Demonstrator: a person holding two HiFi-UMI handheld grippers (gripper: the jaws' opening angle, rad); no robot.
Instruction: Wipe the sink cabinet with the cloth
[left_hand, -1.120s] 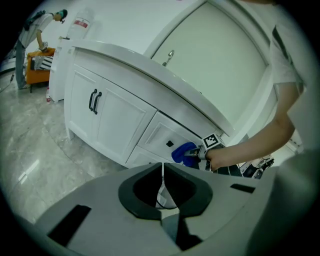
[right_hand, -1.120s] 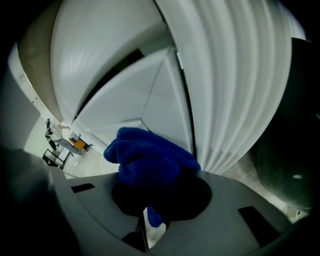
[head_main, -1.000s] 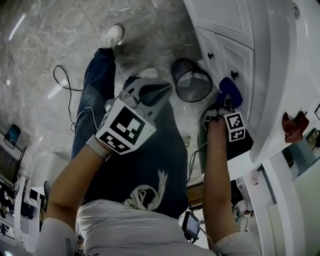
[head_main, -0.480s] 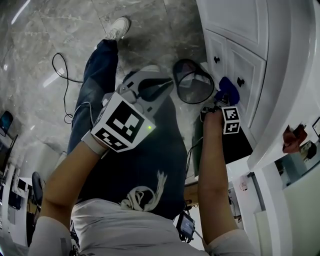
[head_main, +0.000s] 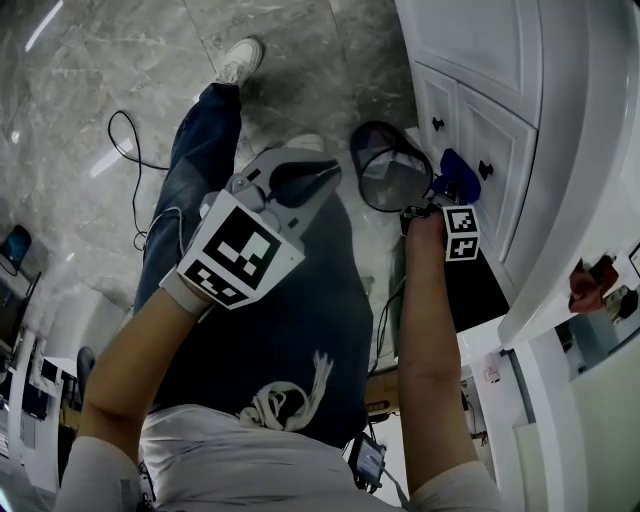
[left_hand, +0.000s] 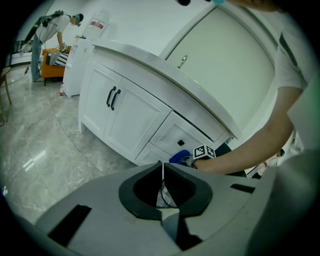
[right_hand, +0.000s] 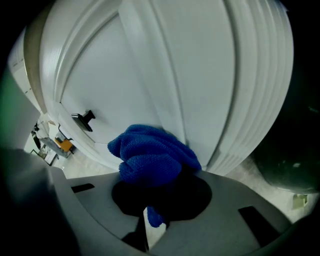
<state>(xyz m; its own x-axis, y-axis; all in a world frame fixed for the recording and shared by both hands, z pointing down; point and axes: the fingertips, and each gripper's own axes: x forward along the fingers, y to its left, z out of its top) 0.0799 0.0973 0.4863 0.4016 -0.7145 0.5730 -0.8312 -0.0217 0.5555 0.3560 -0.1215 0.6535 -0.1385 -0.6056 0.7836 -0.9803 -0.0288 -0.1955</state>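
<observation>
Slight shift of the right gripper (head_main: 448, 198) and its blue cloth (head_main: 459, 177) along the lower front of the white sink cabinet (head_main: 490, 100) compared with one second earlier, now about level with the nearest black door knob (head_main: 485, 170). Left gripper (head_main: 325, 178) much as before, held over the person's jeans (head_main: 200, 180), well apart from the cabinet.

Right gripper view: jaws closed on the bunched cloth, one tail hanging down between them, the bulk pressed against a white door panel, a black knob off to the left.

Left gripper view: jaws together, nothing gripped, cabinet front and right gripper's marker cube visible beyond.

Head view: round wire-mesh wastebasket (head_main: 388, 178) on the grey marble floor (head_main: 100, 80), between the two grippers and just beside the cloth; black cable (head_main: 125, 150) looped on the floor to the left; white shoe (head_main: 240, 60) near the top edge.
</observation>
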